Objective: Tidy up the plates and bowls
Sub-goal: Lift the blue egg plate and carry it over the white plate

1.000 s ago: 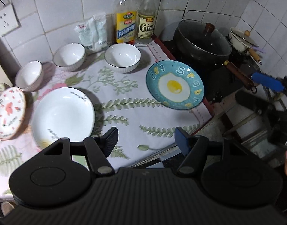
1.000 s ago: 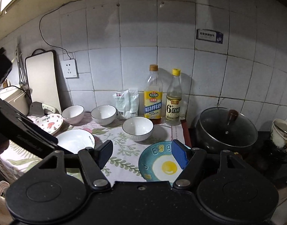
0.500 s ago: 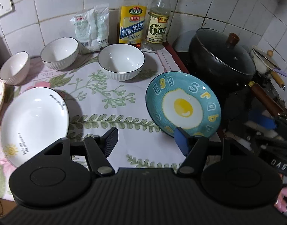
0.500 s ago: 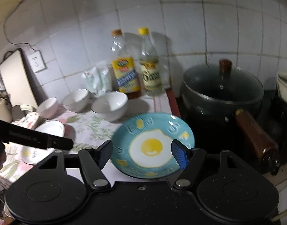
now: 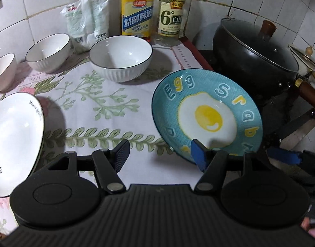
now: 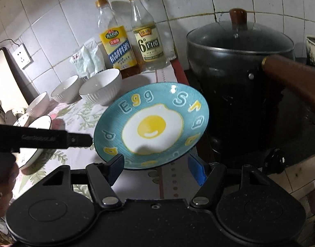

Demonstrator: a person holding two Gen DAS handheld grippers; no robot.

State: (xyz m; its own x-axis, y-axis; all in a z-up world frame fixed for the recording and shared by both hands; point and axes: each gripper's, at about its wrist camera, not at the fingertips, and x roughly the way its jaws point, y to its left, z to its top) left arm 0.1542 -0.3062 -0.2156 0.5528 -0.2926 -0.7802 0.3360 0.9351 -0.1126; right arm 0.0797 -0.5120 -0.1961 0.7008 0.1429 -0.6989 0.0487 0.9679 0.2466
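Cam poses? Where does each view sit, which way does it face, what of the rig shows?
Left wrist: on the left tool, facing the counter; own open fingers, right tool at right.
Right wrist: on the right tool, low toward the wall; own open fingers straddling the egg plate, left tool at left.
Shared: egg plate, ribbed bowl, pot.

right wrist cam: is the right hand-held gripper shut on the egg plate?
No. The right hand-held gripper is open, its fingers spread either side of the near rim of the egg plate with nothing clamped.

Bowls (image 5: pixel 120 58): three. Plates (image 5: pixel 206 115): perhaps three. Bottles (image 5: pixel 137 10): two.
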